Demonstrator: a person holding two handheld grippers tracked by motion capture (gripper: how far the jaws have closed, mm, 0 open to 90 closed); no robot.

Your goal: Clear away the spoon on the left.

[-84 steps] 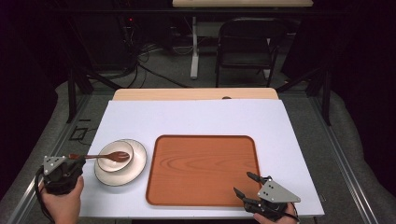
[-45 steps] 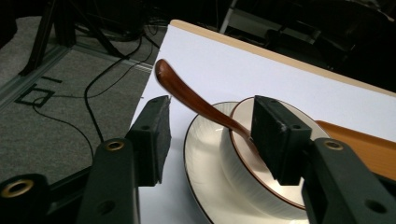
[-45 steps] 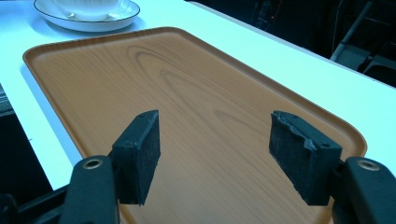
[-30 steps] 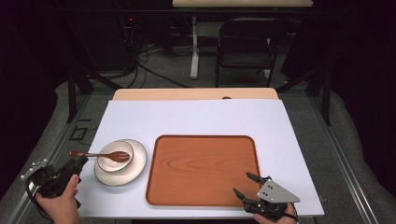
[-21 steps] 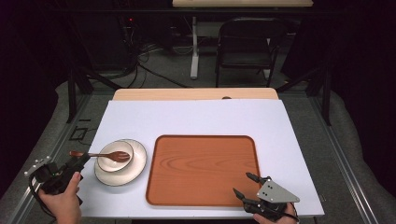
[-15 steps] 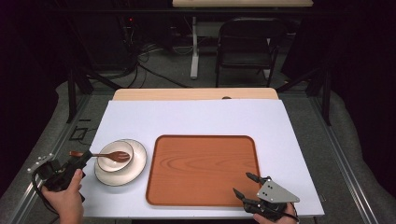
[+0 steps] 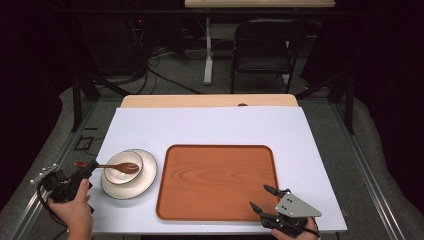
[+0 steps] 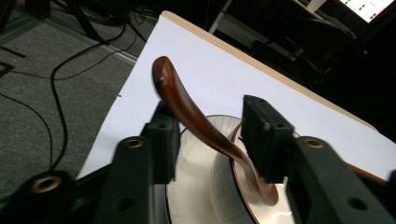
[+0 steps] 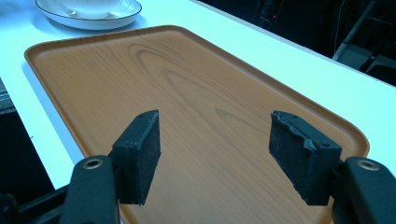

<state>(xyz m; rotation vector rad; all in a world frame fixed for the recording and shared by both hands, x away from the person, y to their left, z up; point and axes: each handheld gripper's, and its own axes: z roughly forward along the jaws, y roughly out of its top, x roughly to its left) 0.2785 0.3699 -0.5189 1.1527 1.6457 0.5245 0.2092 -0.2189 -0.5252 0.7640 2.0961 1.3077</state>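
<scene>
Closed left hand-held gripper (image 8: 210,140) around curved brown wooden spoon (image 8: 196,119) handle, pads not yet pressing; kept right hand-held gripper (image 9: 217,156) open over rectangular wood-grain tray (image 9: 196,93).

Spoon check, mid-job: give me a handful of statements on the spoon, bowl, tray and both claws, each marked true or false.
1. The wooden spoon lies between the jaws of the left claw. True; those jaws have just been closing around its handle.
2. The spoon's head rests in the bowl. True.
3. The bowl stands on the wooden tray. False: it sits on a plate on the white table, left of the tray.
4. The right claw holds the plate. False: its jaws stand apart over the tray with nothing between them.
5. The tray carries a cup. False: the tray is bare.
</scene>
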